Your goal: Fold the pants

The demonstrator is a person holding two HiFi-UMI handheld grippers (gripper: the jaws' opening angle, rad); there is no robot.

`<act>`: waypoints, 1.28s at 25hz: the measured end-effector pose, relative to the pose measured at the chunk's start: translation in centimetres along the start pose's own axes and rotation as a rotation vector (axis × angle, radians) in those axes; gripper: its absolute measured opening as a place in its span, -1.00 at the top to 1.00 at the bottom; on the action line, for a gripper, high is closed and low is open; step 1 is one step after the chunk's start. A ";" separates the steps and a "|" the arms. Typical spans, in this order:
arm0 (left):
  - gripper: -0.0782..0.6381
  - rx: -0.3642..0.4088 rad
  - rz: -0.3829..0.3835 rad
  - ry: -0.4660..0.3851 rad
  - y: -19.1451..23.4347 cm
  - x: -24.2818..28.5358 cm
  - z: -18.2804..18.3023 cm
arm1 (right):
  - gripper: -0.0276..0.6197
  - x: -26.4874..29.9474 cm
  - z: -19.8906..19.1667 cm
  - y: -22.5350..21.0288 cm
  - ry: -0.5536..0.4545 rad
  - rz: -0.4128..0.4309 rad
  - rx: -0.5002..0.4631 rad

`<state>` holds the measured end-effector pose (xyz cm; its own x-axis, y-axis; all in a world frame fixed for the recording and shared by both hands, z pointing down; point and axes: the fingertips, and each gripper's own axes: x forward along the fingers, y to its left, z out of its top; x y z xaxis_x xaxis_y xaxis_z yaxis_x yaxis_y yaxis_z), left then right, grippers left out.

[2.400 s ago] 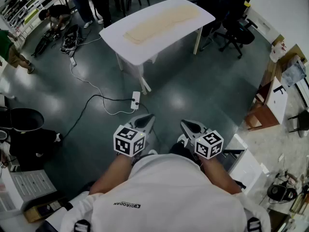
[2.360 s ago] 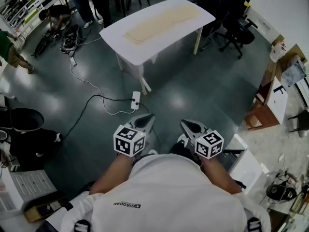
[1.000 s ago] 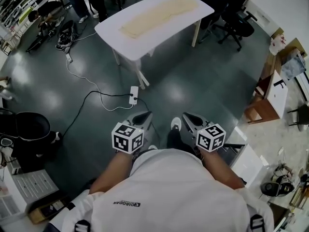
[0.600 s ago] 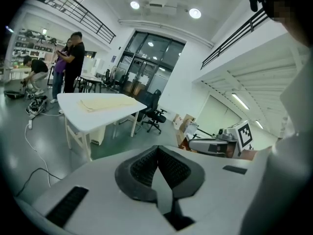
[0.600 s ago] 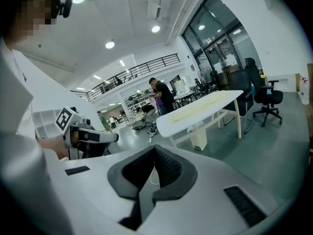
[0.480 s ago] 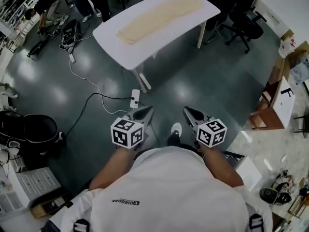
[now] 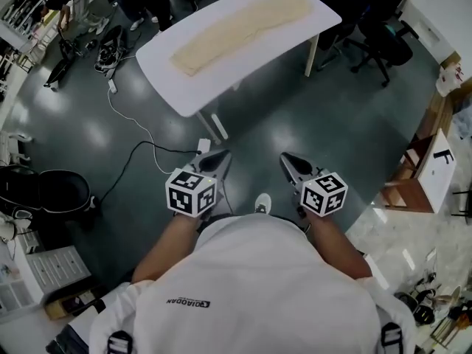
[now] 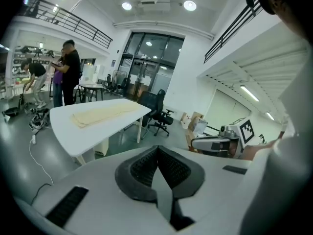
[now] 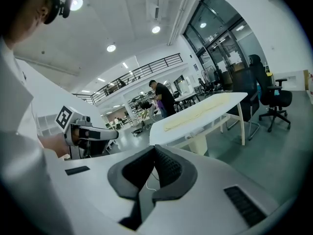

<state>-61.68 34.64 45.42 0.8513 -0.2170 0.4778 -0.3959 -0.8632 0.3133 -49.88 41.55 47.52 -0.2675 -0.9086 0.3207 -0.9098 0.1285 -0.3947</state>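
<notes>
Beige pants lie spread flat along a white table ahead of me. Both grippers are held out in front of my chest above the dark floor, well short of the table. My left gripper is shut with nothing between its pads. My right gripper also has its pads together and holds nothing. In the left gripper view the pants and table lie beyond the shut left gripper. The right gripper view shows the pants on the table past the right gripper.
A power strip and cable lie on the floor between me and the table. Office chairs stand at the table's right. A black bin is at the left, a wooden cabinet at the right. People stand beyond the table.
The table and pants have grown nearer in the head view as I walk toward them. Both grippers stay shut and side by side in front of me.
</notes>
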 end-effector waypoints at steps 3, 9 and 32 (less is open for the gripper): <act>0.70 -0.002 0.047 -0.012 0.3 1.4 1.5 | 0.86 0.2 1.3 -2.1 0.006 0.027 -0.015; 0.70 0.001 0.091 -0.026 0.3 2.7 3.1 | 0.86 0.2 3.0 -4.4 0.000 0.049 -0.033; 0.70 -0.083 0.050 -0.007 5.8 9.7 4.1 | 0.86 6.9 3.2 -9.7 0.095 0.023 -0.020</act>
<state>-54.31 25.69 48.54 0.8317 -0.2625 0.4892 -0.4652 -0.8105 0.3560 -41.87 32.79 50.84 -0.3168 -0.8637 0.3921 -0.9087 0.1580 -0.3863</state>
